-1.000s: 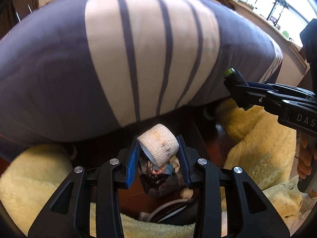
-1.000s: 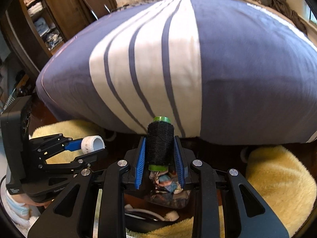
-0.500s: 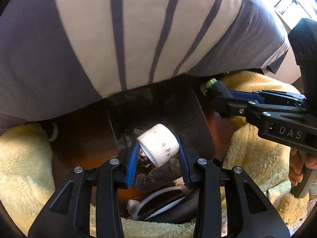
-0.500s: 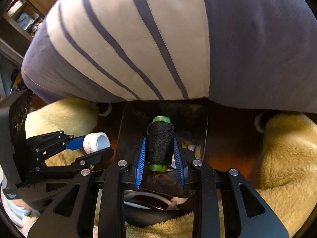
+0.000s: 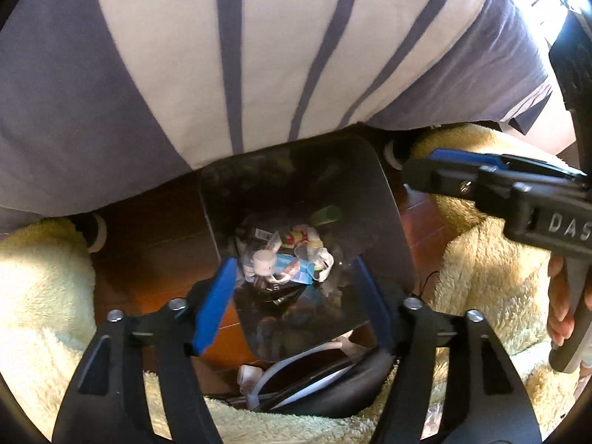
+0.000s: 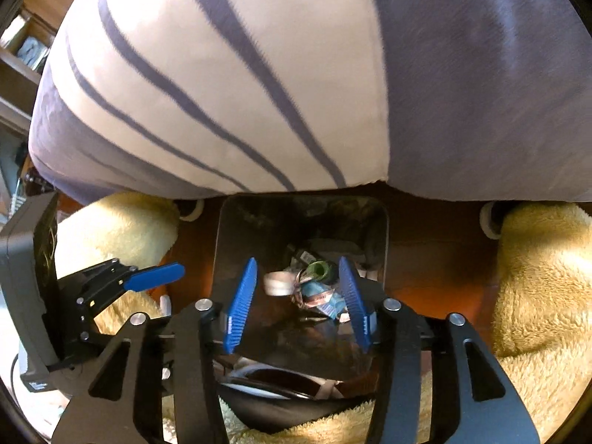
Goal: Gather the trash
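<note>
Striped grey-and-white bed cover (image 5: 229,74) overhanging from above; cream fleece rugs (image 6: 536,277) to both sides on reddish wood floor (image 5: 155,236). Dark rectangular trash bin (image 5: 392,222) below both claws, holding wrappers, a white bandage roll (image 5: 264,262) and a green-ended black thread spool (image 6: 318,270). Left claw (image 5: 292,296) over the bin, blue pads wide apart, empty. Right claw (image 6: 301,296) likewise spread, empty.

Left tongs (image 5: 292,288) spread wide, right tongs (image 6: 298,298) spread wide, both empty
</note>
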Action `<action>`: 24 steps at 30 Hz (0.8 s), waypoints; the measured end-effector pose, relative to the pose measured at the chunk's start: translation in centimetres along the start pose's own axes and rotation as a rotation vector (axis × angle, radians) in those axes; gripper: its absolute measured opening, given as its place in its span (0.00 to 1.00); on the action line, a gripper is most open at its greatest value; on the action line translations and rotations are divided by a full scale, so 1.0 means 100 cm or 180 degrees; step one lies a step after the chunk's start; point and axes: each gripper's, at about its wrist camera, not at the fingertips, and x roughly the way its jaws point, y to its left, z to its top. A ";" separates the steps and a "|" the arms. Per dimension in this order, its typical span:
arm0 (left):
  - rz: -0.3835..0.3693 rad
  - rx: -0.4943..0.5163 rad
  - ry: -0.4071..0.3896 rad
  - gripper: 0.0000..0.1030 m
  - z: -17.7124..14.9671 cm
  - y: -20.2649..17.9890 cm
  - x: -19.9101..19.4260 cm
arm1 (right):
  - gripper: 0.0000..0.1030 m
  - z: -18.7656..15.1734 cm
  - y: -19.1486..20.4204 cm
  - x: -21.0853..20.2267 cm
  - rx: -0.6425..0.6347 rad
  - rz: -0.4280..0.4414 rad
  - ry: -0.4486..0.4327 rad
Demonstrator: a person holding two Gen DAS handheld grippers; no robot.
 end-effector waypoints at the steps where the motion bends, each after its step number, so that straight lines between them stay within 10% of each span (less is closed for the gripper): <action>1: 0.0024 -0.0002 -0.0027 0.67 0.000 0.001 -0.004 | 0.57 0.001 0.000 -0.003 0.0004 -0.0012 -0.0036; 6: 0.0097 -0.0083 -0.0220 0.83 0.004 0.008 -0.029 | 0.91 0.003 -0.002 -0.025 -0.0024 -0.0160 -0.0289; 24: 0.0545 -0.0102 -0.1644 0.92 0.019 0.001 -0.201 | 0.96 0.019 0.025 -0.179 -0.0363 -0.1061 -0.1811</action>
